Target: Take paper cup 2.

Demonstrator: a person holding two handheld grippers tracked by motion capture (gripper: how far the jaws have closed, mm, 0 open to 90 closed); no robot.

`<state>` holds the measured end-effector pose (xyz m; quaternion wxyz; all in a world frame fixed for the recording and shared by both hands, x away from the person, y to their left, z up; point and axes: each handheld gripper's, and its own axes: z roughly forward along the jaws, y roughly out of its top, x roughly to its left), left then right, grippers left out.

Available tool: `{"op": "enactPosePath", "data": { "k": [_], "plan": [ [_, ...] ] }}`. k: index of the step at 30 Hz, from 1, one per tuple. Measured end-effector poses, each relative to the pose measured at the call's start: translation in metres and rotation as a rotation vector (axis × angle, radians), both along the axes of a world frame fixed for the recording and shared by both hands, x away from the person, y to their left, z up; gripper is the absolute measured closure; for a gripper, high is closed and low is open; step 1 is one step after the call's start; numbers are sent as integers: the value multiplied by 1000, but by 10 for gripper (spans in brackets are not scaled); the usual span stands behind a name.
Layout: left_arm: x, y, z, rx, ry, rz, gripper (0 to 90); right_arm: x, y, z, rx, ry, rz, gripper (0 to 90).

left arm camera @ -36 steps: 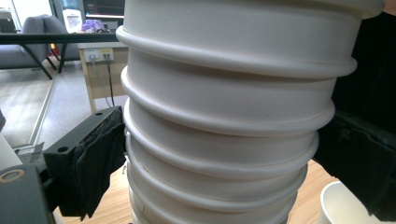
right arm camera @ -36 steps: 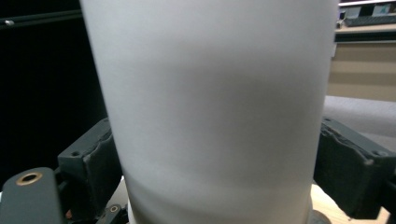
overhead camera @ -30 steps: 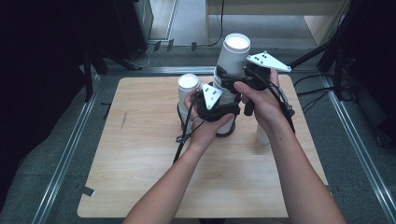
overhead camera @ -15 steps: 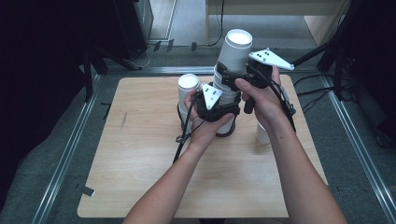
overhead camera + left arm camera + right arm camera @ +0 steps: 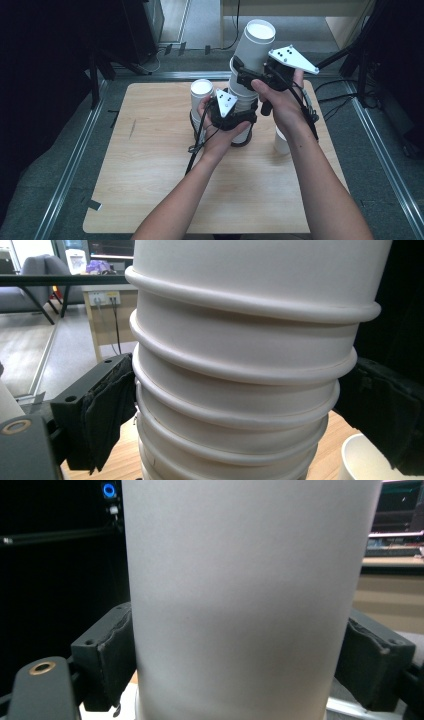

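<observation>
A tall stack of upturned white paper cups [image 5: 239,102] stands mid-table. My left gripper [image 5: 236,114] is shut on the stack's lower rims; in the left gripper view both pads [image 5: 107,412] press the ribbed stack [image 5: 240,365]. The top cup [image 5: 255,45] leans up and away. My right gripper [image 5: 248,76] grips it from the right, and its jaws have just been closing on it. In the right gripper view the cup's smooth wall [image 5: 245,580] sits between both pads [image 5: 115,655], which touch it.
A shorter stack of white cups [image 5: 201,92] stands just left of the main stack. Another white cup [image 5: 281,142] sits under my right forearm, also seen as a cup [image 5: 365,460] at the lower right. The wooden table [image 5: 150,165] has metal rails along its sides.
The top cup and the right gripper have shifted slightly up and to the right. The left gripper and the lower stack have stayed put.
</observation>
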<state>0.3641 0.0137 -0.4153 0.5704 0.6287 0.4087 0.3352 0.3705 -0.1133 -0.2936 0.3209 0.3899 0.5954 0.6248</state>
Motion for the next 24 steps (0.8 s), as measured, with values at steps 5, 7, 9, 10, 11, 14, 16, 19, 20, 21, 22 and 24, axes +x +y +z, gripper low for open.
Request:
{"op": "enactPosePath", "data": {
  "k": [5,7,9,10,11,14,16,19,20,21,22,24],
  "plan": [
    [0,0,0,1,2,0,46,-4,0,5,-12,-17,-13,149],
    [0,0,0,-2,3,-1,46,-5,0,7,-8,-17,-15,149],
    [0,0,0,-2,2,0,46,-6,-1,10,-7,-22,-19,149],
    [0,0,0,-2,2,0,46,-7,-1,12,-6,-25,-20,149],
    [0,0,0,-2,2,0,46,-8,-1,14,-5,-27,-21,149],
    [0,0,0,-5,3,0,46,-10,-2,21,2,-38,-21,149],
    [0,0,0,-6,3,0,46,-12,-3,25,11,-48,-21,149],
    [0,0,0,-3,4,-1,46,-16,-4,31,22,-56,-22,147],
    [0,0,0,-4,4,-1,47,-17,-5,33,24,-60,-20,147],
    [0,0,0,-4,4,-1,46,-19,-5,35,28,-62,-19,147],
    [0,0,0,-2,4,-2,46,-20,-5,37,27,-66,-19,147],
    [0,0,0,-1,5,-2,46,-23,-5,40,23,-76,-18,147]
  ]
}}
